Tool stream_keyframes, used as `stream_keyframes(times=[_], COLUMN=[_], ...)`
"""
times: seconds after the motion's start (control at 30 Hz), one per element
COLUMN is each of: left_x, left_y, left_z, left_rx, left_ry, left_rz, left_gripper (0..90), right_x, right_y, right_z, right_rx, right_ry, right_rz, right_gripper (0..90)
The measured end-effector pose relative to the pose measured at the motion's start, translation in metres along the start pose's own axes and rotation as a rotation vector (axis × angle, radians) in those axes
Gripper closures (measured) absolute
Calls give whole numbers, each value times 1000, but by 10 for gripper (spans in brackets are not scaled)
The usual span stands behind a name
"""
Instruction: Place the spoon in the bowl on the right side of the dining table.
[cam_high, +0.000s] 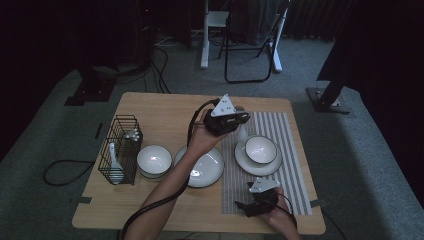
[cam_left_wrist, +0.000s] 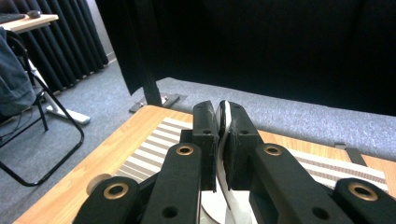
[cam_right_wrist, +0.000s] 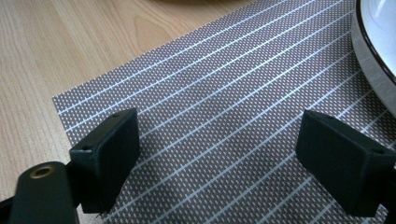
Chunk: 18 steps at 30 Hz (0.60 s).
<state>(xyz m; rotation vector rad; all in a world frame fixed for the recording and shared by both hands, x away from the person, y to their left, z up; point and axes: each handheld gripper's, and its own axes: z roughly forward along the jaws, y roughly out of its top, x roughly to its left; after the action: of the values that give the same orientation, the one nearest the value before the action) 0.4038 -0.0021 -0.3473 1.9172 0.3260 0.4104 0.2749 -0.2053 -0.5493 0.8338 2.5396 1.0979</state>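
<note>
While the right tongs (cam_right_wrist: 219, 163) gape, the left tongs (cam_left_wrist: 223, 140) clamp what looks like a half-hidden spoon (cam_left_wrist: 226, 135)

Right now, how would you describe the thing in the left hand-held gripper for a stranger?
On the wooden table, look over the left edge of the striped placemat, where the left hand-held gripper is shut. Between its jaws is a thin white spoon; unlike the spoons in the wire basket, it is clamped.

My left gripper (cam_high: 239, 121): black, clamps white spoon (cam_left_wrist: 226, 140) | placemat (cam_right_wrist: 224, 116) under my right gripper (cam_right_wrist: 219, 163): grey, white-striped | bowl (cam_high: 260, 148) beyond it: white, dark-rimmed | table (cam_high: 155, 107): pale wood
</note>
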Motion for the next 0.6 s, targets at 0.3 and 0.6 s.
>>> stream_keyframes(times=[0.3, 0.6], left_x=[-2, -4], left_y=[2, -4], left_z=[11, 24], left_rx=[-2, 2], left_ry=[-8, -9], left_rz=[9, -1], left_gripper=[854, 854], right_x=[0, 0], right_y=[0, 0], right_z=[0, 0], right_rx=[1, 1], right_ry=[-1, 0], right_rz=[-1, 2], right_gripper=[138, 138])
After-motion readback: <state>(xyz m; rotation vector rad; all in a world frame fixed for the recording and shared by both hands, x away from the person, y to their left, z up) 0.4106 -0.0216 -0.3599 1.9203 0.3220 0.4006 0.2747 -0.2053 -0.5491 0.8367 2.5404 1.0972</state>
